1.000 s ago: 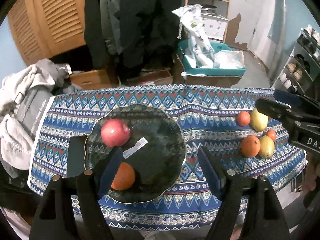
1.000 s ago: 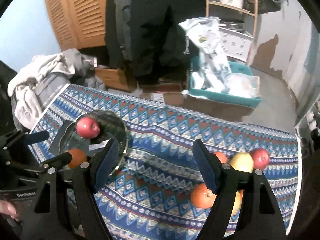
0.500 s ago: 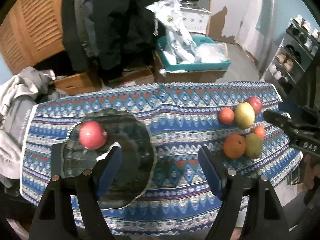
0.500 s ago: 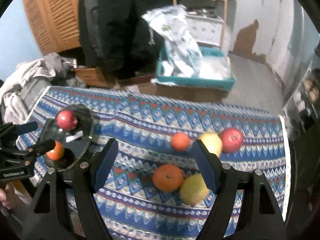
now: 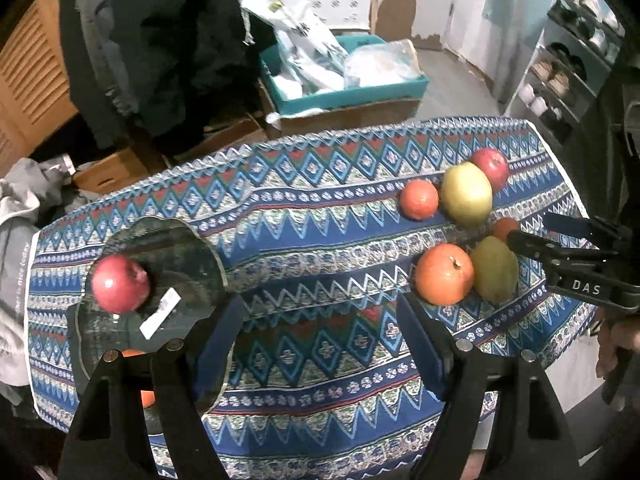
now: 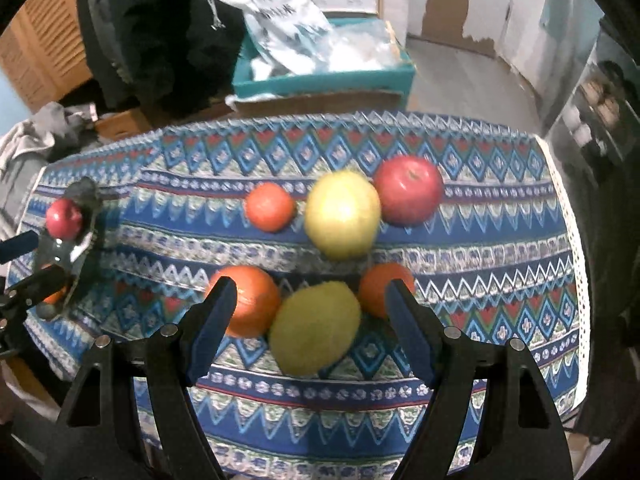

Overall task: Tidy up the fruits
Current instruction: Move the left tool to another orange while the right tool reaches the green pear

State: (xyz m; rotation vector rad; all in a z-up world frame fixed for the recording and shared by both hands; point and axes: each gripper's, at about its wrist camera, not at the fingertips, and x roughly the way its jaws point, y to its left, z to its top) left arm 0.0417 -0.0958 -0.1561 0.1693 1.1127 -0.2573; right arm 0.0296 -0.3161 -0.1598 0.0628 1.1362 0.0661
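The right gripper, jaws spread wide and empty, hovers directly over a yellow-green oval fruit lying on the patterned blue tablecloth. The left gripper, also spread, is farther away.

Black right gripper with blue pads and silver screws (marked "DAS").

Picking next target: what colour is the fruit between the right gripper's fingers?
Yellow-green fruit; clearest in right wrist view.
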